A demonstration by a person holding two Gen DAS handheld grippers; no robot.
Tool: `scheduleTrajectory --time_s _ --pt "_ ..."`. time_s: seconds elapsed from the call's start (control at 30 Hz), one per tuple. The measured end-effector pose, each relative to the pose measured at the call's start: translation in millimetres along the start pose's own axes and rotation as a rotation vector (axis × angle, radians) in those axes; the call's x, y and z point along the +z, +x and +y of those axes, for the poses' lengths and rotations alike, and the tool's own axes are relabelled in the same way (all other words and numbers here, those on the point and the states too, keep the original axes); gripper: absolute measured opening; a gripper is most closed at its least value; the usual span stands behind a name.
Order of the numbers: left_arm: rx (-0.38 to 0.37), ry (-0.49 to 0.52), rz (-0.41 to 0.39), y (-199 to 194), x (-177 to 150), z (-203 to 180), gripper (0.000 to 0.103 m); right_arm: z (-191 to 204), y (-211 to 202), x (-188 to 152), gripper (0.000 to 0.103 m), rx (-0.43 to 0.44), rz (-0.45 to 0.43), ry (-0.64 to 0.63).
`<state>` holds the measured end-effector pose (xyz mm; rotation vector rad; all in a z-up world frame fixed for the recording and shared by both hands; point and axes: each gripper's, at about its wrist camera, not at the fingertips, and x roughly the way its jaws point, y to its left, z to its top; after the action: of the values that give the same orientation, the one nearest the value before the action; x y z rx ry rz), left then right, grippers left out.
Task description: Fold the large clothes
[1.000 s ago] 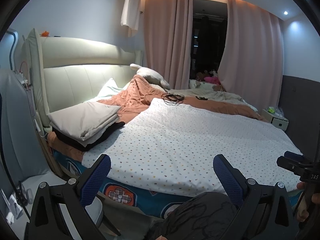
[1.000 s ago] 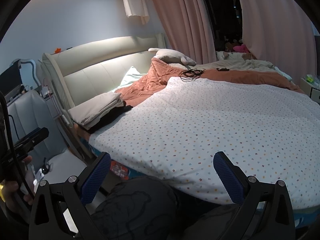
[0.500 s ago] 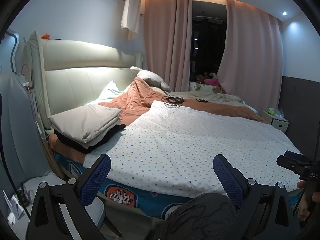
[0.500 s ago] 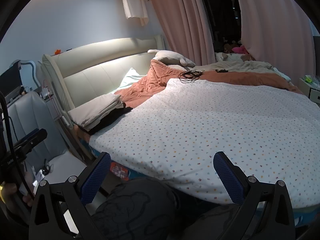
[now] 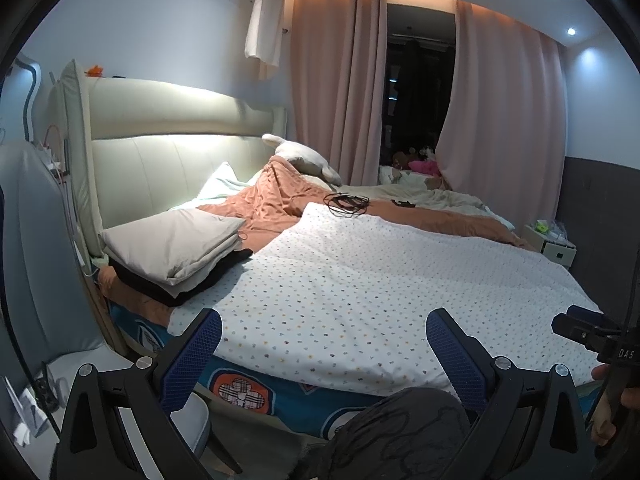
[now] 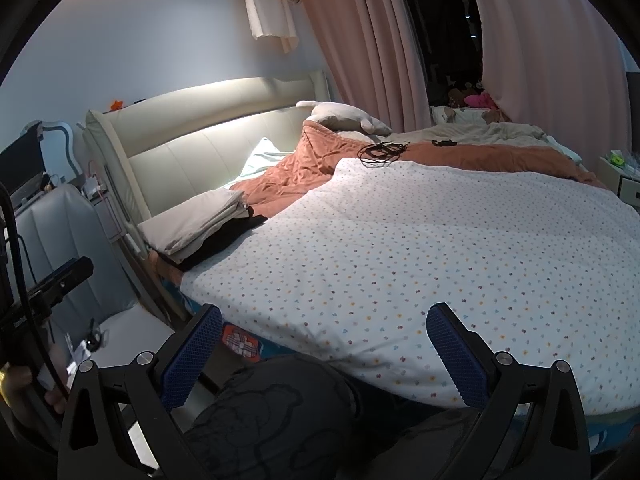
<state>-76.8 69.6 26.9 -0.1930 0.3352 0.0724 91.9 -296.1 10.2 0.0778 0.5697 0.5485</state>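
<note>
I'm looking into a dim bedroom with pink curtains and a padded headboard on the left. From the left wrist view, the dotted white sheet lies spread flat over the near half of the bed, its near edge hanging just over the side. Over the last second this camera has risen and tipped back a little, so the bed sits lower in view; the sheet itself hasn't shifted. My left gripper has its jaws released, wide apart, holding nothing, just short of the sheet's edge. A folded stack rests far left by the headboard.

From the right wrist view, the right gripper is likewise spread and empty, and the sheet lies smooth. That scene fits either a spread sheet awaiting folds or a pause between items.
</note>
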Motion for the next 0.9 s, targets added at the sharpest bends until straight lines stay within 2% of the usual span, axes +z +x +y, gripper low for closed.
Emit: scheduleTrajectory --time_s 0.67,0.9 --pt "0.004 -0.004 -0.043 -10 -3 2 0.102 -2 -6 -2 0.103 -0.011 0.015 0.018" --pt "0.003 -0.019 -0.040 -10 2 10 0.102 0 -10 8 0.103 -0.026 0.030 0.053"
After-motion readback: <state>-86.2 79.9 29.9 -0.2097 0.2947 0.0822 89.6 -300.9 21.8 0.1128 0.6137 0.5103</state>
